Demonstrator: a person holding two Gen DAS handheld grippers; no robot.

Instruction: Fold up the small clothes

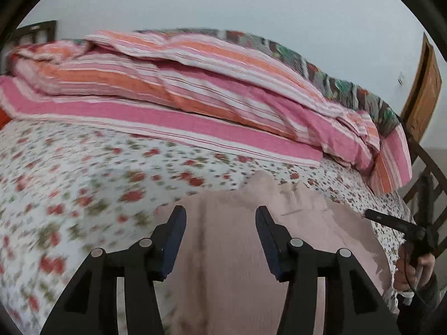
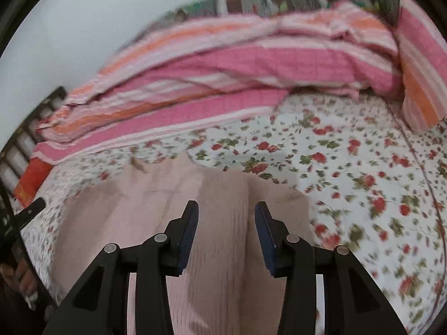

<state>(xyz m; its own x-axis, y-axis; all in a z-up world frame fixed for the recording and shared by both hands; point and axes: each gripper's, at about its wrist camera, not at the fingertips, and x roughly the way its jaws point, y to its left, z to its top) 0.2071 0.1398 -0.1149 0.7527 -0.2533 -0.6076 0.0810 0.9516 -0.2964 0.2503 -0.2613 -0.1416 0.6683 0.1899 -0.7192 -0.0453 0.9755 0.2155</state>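
A pale pink garment [image 1: 307, 223] lies spread flat on the floral bed sheet [image 1: 83, 184], with a crease running down its middle. My left gripper [image 1: 220, 210] hovers above the garment's left part, open, with nothing between its dark pads. My right gripper [image 2: 226, 205] hangs over the same garment [image 2: 139, 209] near its right side, also open and empty. In the left wrist view a hand [image 1: 419, 268] holds the right tool at the far right. The near hem of the garment is hidden behind the gripper bodies.
A pink and orange striped quilt [image 1: 195, 83] is bunched along the far side of the bed, with a dark patterned blanket [image 1: 321, 64] behind it. Bed rails [image 2: 16, 150] stand at the left end, a brown door [image 1: 421, 83] at the right. Floral sheet [image 2: 363, 181] extends to the right.
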